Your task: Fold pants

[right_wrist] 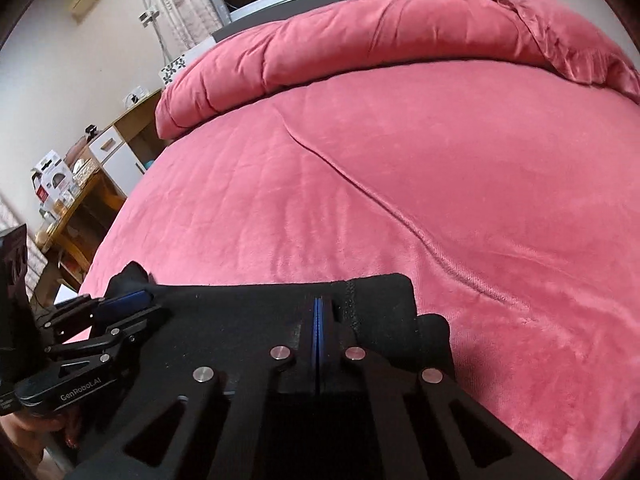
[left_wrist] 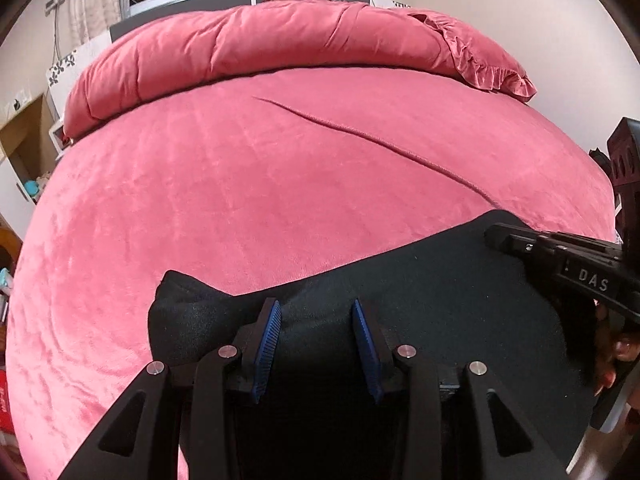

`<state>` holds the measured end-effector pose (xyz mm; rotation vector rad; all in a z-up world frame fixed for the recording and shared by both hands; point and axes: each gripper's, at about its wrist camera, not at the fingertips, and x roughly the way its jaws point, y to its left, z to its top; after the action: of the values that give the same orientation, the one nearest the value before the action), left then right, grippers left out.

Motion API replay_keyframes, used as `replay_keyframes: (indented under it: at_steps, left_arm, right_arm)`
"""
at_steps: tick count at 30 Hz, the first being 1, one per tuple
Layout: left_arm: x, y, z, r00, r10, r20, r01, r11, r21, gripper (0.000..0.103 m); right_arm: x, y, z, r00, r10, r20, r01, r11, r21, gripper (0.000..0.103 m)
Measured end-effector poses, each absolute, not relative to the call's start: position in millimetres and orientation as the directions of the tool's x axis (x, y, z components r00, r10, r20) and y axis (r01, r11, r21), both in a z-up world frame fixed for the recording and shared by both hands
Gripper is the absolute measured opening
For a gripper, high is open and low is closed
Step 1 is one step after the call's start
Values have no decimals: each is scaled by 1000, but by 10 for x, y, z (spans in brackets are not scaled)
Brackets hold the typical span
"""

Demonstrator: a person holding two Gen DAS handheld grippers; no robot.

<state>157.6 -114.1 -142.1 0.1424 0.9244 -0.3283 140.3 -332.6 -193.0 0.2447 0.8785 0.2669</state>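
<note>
The right gripper (right_wrist: 319,320) has its jaws pressed together on the far edge of the black pants (right_wrist: 248,320), close to a seam at that end. The left gripper (left_wrist: 316,336) has its jaws standing apart with dark cloth between and under them; whether they grip it I cannot tell. The pants stretch crosswise from one gripper to the other, long axis side to side, lying on the pink bed (left_wrist: 280,184) directly below both. Ahead of the jaws lies bare bed, so the fold likely carries this edge forward.
</note>
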Motion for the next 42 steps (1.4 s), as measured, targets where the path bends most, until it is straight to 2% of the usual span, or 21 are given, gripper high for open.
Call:
replay_keyframes:
  at_steps: [3,5,8,18,27,34,38,39,42]
  left_arm:
    - [1442,-1109,-1351,568,-201,-798,304,952,-23,39]
    - [1349,-1072,-1306,570,-194,-799,274,961,-38,39]
    - [1188,-1038,-1239,574,-191,-796,259,965,-45,39]
    - [799,-984,-1201,561,-190,-806,280,960,-31,39]
    - [549,-892,-1256,551,-203,-809,315,949,-24,39]
    - [431,-797,-1261,548,-216,-808,318,948,-37,39]
    - [358,-622,-1213,554,-246,-795,282,954,-99,40]
    - [338,-533,-1209,558,-251,-791,258,958,-122,40]
    - [343,-299,-1279,548,-250,-798,195,966,-168,54]
  right_arm:
    - [1153,-3331,-1775,628,336,-702,-137,936,325,5]
    - [999,-3301,-1703,632,328,-702,-146,940,308,12]
    - [769,-3238,-1642,630,302,-715,-166,952,256,16]
    - [380,-3284,-1717,572,283,-770,-142,959,247,17]
    - [119,-3218,-1727,542,198,-816,-200,974,103,16]
    - [54,-3292,-1722,537,205,-818,-187,975,121,17]
    - [40,-3341,-1677,543,226,-809,-176,972,154,17]
    - [27,-3356,-1668,544,234,-806,-173,971,165,17]
    - [-5,-3435,-1664,545,254,-799,-150,967,205,17]
